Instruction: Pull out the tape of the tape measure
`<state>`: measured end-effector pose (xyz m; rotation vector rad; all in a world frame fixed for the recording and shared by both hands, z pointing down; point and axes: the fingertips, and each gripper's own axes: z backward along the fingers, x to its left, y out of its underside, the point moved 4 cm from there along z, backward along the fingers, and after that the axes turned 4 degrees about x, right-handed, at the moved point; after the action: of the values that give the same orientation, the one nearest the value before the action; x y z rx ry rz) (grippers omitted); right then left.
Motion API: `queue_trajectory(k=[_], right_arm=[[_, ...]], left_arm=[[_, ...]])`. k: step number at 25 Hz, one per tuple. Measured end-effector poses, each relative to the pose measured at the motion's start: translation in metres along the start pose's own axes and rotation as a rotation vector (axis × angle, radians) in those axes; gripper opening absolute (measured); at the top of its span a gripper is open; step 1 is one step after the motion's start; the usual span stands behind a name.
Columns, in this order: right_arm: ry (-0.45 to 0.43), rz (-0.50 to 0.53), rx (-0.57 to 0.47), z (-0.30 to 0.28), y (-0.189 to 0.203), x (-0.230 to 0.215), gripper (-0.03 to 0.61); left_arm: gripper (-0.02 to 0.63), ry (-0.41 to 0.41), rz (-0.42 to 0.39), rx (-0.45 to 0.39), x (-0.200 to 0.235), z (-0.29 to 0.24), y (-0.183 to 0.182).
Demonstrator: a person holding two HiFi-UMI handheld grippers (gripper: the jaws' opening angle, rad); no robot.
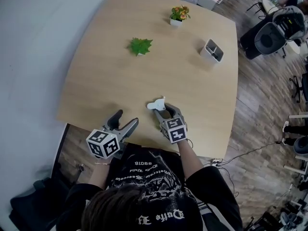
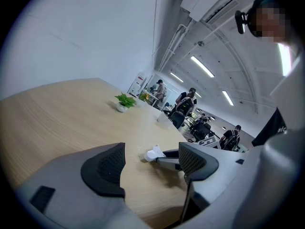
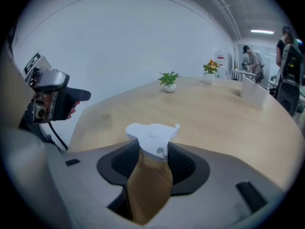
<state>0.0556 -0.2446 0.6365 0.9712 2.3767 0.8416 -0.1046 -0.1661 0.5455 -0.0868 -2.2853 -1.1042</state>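
Note:
A small white tape measure lies on the wooden table near its front edge. My right gripper is shut on its near end; in the right gripper view both dark pads touch the sides of the tape measure, with bare table showing in the gap behind it. No pulled-out tape is visible. My left gripper hovers to the left at the table's front edge, open and holding nothing. In the left gripper view the tape measure lies ahead between my jaws' line, a right gripper finger beside it.
A green leafy plant stands mid-table, a potted flower at the far edge, and a white open box at the right. Office chairs stand beyond the table's right side on the wood floor.

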Motion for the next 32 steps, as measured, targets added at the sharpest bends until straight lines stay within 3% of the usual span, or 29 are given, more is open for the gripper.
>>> queue_trajectory(k=[5, 10, 18, 24, 25, 29, 32], right_arm=[[0.022, -0.042, -0.078, 0.016, -0.011, 0.003, 0.196], [0.087, -0.006, -0.19, 0.048, -0.041, 0.009, 0.196], [0.159, 0.086, -0.313, 0.095, -0.086, 0.032, 0.196], [0.156, 0.101, -0.319, 0.109, -0.087, 0.052, 0.196], [0.157, 0.096, -0.322, 0.111, -0.087, 0.055, 0.196], [0.167, 0.064, -0.316, 0.111, -0.085, 0.059, 0.196], [0.172, 0.029, -0.322, 0.111, -0.085, 0.058, 0.196]], left_arm=[[0.357, 0.098, 0.164, 0.013, -0.009, -0.011, 0.003], [0.357, 0.2, 0.233, 0.028, -0.026, -0.028, 0.002], [0.356, 0.425, 0.556, -0.048, -0.064, -0.046, -0.031], [0.337, 0.405, 0.569, -0.087, -0.067, -0.052, -0.042], [0.315, 0.407, 0.59, -0.089, -0.067, -0.053, -0.042], [0.124, 0.422, 0.634, -0.097, -0.068, -0.055, -0.041], [0.102, 0.453, 0.668, -0.119, -0.068, -0.056, -0.042]])
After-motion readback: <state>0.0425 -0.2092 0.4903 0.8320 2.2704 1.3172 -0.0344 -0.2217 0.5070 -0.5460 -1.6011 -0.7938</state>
